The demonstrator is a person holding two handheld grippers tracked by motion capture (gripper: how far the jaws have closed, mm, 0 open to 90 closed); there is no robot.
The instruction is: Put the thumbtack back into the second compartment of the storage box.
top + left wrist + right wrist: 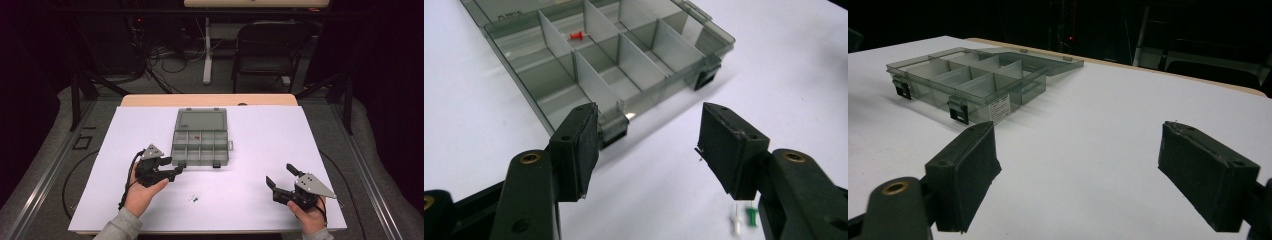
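The work in hand looks like sorting pushpins into the open compartment box [200, 141], which lies flat on the white surface [280, 145] with its lid folded back on the far side. One red pin [576, 35] already sits in a compartment of the far row. Two loose pins, a white pin [736, 223] and a green pin [751, 217], lie side by side on the surface, well apart from the box and toward the person's edge. The left gripper [175, 172] is released, its jaws spread wide with nothing between them, and it hovers just beside the box's near-left latch. From there the loose pins lie back toward the person and to the gripper's right; in the left gripper view they show low down, just under the right-hand jaw, so I judge the gripper must pull back and swing right before closing on either. Both pins look to lie with their long axes running roughly toward and away from the person. The right gripper [282, 182] is also released and holds nothing; it rests near the surface's right edge, well apart from the pins and the box. The left gripper is clearly the nearer one.
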